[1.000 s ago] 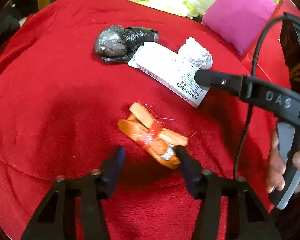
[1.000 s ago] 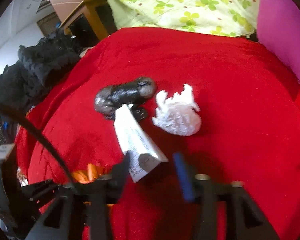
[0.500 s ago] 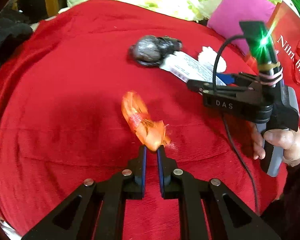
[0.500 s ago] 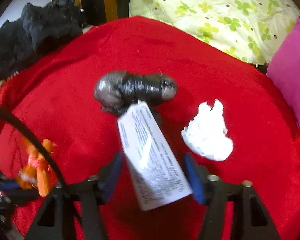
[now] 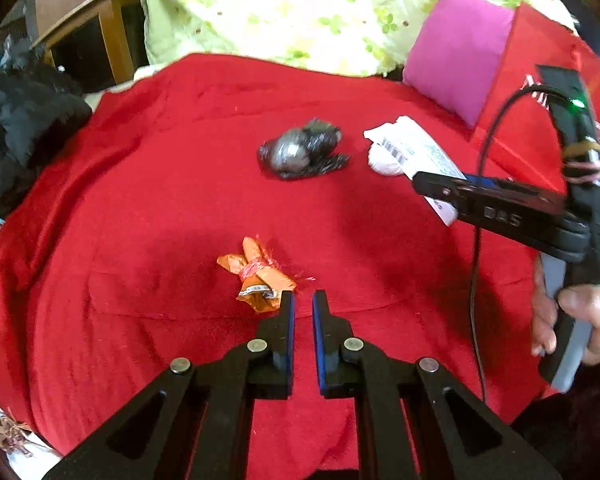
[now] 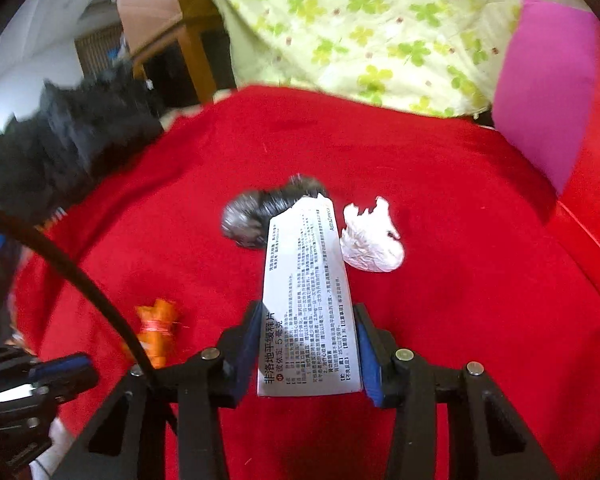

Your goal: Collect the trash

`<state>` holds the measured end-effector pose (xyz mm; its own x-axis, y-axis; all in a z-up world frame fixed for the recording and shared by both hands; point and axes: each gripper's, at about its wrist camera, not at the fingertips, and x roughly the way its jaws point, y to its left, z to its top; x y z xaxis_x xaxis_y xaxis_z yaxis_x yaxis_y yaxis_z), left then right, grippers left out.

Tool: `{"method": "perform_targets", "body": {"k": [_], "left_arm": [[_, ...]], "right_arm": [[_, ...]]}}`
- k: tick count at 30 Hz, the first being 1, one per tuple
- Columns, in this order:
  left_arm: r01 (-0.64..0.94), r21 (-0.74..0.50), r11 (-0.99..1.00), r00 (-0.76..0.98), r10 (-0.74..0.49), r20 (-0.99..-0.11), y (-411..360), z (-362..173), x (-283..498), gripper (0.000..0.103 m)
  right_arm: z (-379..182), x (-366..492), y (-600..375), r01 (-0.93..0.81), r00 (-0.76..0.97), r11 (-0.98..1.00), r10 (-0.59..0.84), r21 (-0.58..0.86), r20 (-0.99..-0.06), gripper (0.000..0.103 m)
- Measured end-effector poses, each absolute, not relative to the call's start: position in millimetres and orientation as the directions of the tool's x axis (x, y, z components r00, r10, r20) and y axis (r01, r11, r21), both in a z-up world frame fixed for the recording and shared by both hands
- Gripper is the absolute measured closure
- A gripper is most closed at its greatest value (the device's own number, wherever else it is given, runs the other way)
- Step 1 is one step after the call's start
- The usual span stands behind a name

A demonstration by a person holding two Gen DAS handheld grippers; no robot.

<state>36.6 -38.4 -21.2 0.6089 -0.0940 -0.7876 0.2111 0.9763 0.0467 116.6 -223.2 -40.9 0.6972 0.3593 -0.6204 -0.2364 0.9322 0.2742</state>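
My right gripper (image 6: 306,344) is shut on a white medicine box (image 6: 306,300) and holds it above the red blanket (image 6: 460,320); the box also shows in the left wrist view (image 5: 416,152). My left gripper (image 5: 303,308) is nearly shut and empty. An orange wrapper (image 5: 256,276) lies on the blanket just left of its left fingertip; the wrapper also shows in the right wrist view (image 6: 156,328). A black plastic bundle (image 5: 300,152) (image 6: 256,216) and a crumpled white tissue (image 6: 370,244) lie further back.
A magenta cushion (image 5: 456,56) and a red bag (image 5: 532,92) stand at the back right. A green-flowered quilt (image 5: 300,4) lies behind the blanket. Dark clothing (image 5: 16,120) is piled at the left, by a wooden frame (image 5: 80,12).
The orange wrapper, held up in my left gripper half a second ago, now lies on the blanket outside the fingers. My right gripper has closed on the white box and lifted it.
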Motion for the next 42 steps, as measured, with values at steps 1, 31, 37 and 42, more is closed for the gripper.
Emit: {"method": "perform_targets", "body": {"k": [1,31,37,42], "left_arm": [[0.212,0.052,0.976,0.616,-0.092,-0.782,-47,-19,37,0.094],[0.426,0.230,0.875,0.784,-0.230,-0.577,-199,97,-81,0.094],[0.437,0.230,0.870,0.774,-0.234,-0.588,-210,90,-81,0.094],[0.421,0.218,0.881,0.768,-0.218,-0.602,-201,81,-72,0.094]], "right_arm": [[-36,107,-227,-0.231,0.710,0.931,0.360,0.282,-0.605,0.056],[88,-145,-344,-0.085,0.942,0.965,0.159,0.247,-0.295,0.056],[85,-153,-353,-0.080,0.945,0.964,0.154,0.253,-0.290,0.056],[81,-148,-351,-0.080,0.938,0.962,0.162,0.262,-0.307,0.056]]}}
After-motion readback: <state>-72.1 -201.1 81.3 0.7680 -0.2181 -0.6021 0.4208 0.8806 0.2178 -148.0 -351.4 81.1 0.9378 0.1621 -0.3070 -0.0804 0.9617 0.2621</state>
